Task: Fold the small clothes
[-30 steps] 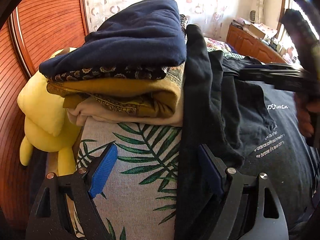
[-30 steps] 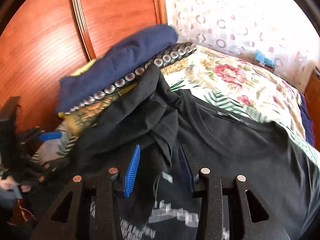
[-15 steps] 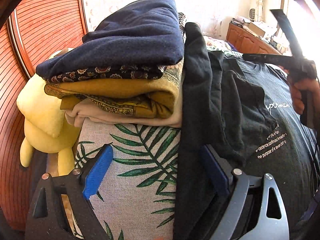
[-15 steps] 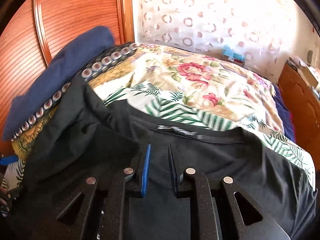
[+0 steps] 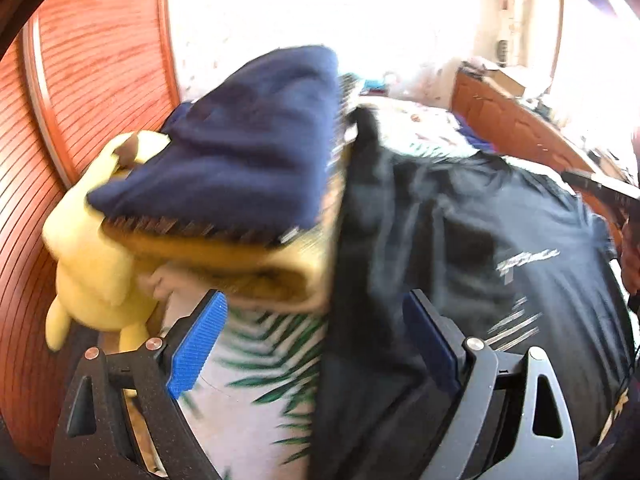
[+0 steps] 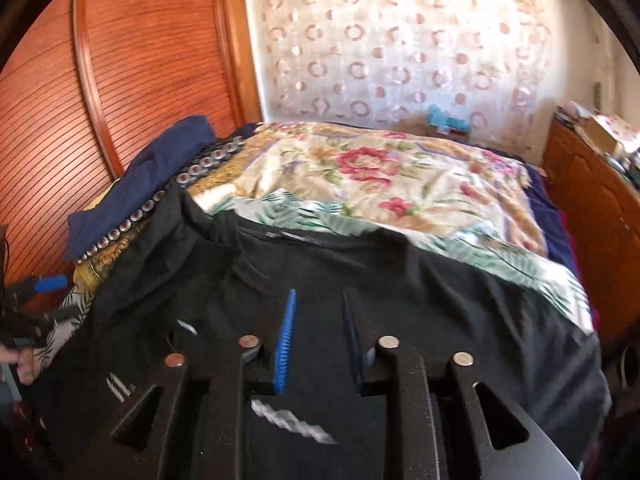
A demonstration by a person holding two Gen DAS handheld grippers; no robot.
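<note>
The bed, under a floral cover, fills most of the right wrist view, with a slatted wooden wardrobe to its left and a patterned curtain behind. A black T-shirt with white print lies spread over the near part of the bed, front up, one side bunched up against the stack of folded clothes (navy piece on top, mustard patterned ones beneath) that sits at the bed's left edge. In the left wrist view the T-shirt runs from the stack out to the right, its edge a dark ridge down the middle of the frame, with leaf-print cover bare to its left. A yellow plush toy is wedged between the stack and the wardrobe.

The left gripper hangs with its jaws spread wide, the blue pad over the leaf print and the other pad over the black cloth; whether it touches the shirt is hard to tell through the blur. The right gripper hovers above the shirt's printed chest, its jaws apart with a narrow gap and nothing between them.
</note>
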